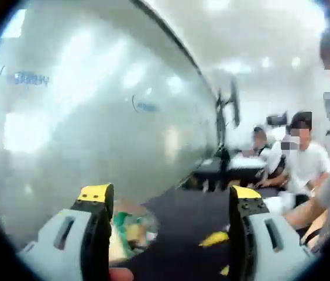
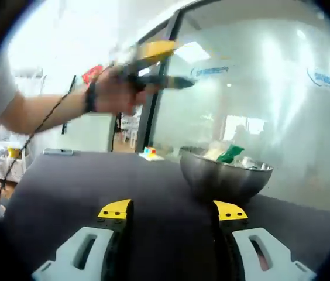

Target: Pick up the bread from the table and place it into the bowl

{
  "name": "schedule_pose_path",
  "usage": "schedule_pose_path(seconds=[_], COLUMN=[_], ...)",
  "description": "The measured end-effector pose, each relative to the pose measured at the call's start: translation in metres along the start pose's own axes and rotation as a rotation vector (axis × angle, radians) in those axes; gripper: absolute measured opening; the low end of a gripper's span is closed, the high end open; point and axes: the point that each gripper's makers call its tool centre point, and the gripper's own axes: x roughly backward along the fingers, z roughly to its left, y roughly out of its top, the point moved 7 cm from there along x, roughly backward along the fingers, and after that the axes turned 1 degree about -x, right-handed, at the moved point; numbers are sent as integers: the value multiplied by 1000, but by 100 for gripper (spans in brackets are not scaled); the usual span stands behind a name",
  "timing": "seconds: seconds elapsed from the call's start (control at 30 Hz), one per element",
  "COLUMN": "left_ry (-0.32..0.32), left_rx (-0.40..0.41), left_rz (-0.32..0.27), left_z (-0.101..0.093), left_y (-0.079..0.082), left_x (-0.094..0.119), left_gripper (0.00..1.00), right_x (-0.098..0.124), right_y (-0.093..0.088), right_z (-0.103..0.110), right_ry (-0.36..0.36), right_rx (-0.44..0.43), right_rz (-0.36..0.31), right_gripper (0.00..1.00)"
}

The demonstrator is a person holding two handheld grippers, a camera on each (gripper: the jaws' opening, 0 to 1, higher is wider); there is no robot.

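A steel bowl (image 2: 226,175) stands on the dark table (image 2: 83,181) ahead of my right gripper (image 2: 172,209), which is open and holds nothing. Pale lumps (image 2: 215,153) and something green (image 2: 230,154) lie in the bowl; I cannot tell which is bread. A hand (image 2: 109,91) holds my left gripper (image 2: 171,65) high in the air, up and to the left of the bowl. In the left gripper view my left gripper (image 1: 169,194) is open and holds nothing. Blurred green and pale food (image 1: 127,231) shows by its left jaw, and a yellow piece (image 1: 215,238) by its right jaw.
A frosted glass wall (image 2: 282,99) runs right behind the bowl. A small coloured object (image 2: 148,152) sits at the table's far edge. Seated people (image 1: 302,158) are at another table (image 1: 235,170) beyond.
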Motion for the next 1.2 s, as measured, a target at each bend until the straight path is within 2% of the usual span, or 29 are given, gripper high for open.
schedule_pose_path(seconds=[0.07, 0.1, 0.17, 0.23, 0.3, 0.37, 0.4, 0.43, 0.5, 0.53, 0.57, 0.6, 0.63, 0.77, 0.87, 0.9, 0.93, 0.97, 1.0, 1.03, 1.13, 1.17, 1.2], left_ry=[51, 77, 94, 96, 87, 118, 155, 167, 159, 140, 126, 118, 92, 55, 43, 38, 15, 4, 0, -6, -23, -27, -41], left_rx=[-7, -62, -63, -24, 48, 44, -4, -37, -15, -45, -111, -154, -177, -124, -120, -119, -109, -100, -95, -86, -98, -110, -119], left_rz=[18, 14, -5, 34, 67, 78, 100, 126, 143, 185, 222, 223, 197, 218, 241, 246, 251, 248, 246, 250, 273, 281, 285], left_z=[-3, -6, -10, -11, -6, 0, 7, 6, 13, 9, 6, 4, 2, -6, -7, -6, -10, -12, -13, -16, -24, -24, -25], left_y=[-34, -48, -69, -93, -116, -131, -138, -145, -156, -162, -164, -164, -163, -164, -167, -167, -166, -165, -165, -166, -168, -170, -170], left_x=[19, 25, 32, 33, 29, 23, 18, 12, 1, -1, -1, 0, 2, 6, 7, 8, 9, 10, 10, 10, 12, 10, 11], left_gripper=[64, 54, 45, 44, 44, 40, 33, 28, 21, 21, 21, 21, 21, 18, 11, 8, 3, 0, 0, 0, 0, 0, 0], right_x=[5, 8, 13, 15, 13, 12, 12, 12, 13, 14, 14, 14, 13, 9, 14, 17, 22, 28, 36, 46, 80, 91, 101], right_y=[7, 10, 5, -5, -21, -32, -37, -39, -44, -46, -48, -51, -53, -57, -57, -52, -47, -42, -37, -35, -45, -49, -54], right_z=[-5, -9, -14, -21, -35, -38, -44, -46, -44, -41, -40, -38, -37, -33, -40, -41, -38, -29, -22, -15, -2, 2, 9], right_ry=[28, 22, 7, -8, -59, -81, -99, -101, -50, -30, -28, -30, -37, -89, -140, -191, -225, -195, -145, -129, -138, -131, -131], right_rx=[4, 35, 46, 10, -29, -43, -54, -66, -135, -154, -138, -126, -115, -53, -57, -135, -254, -328, -326, -278, -31, 7, -8], right_rz=[-76, -139, -132, -124, -62, -26, -3, -9, -13, 2, 17, 40, 59, 121, 137, 116, 96, 66, 49, 63, 211, 238, 237], right_gripper=[55, 55, 51, 43, 34, 26, 25, 25, 25, 25, 25, 25, 25, 25, 24, 23, 23, 23, 24, 25, 25, 25, 25])
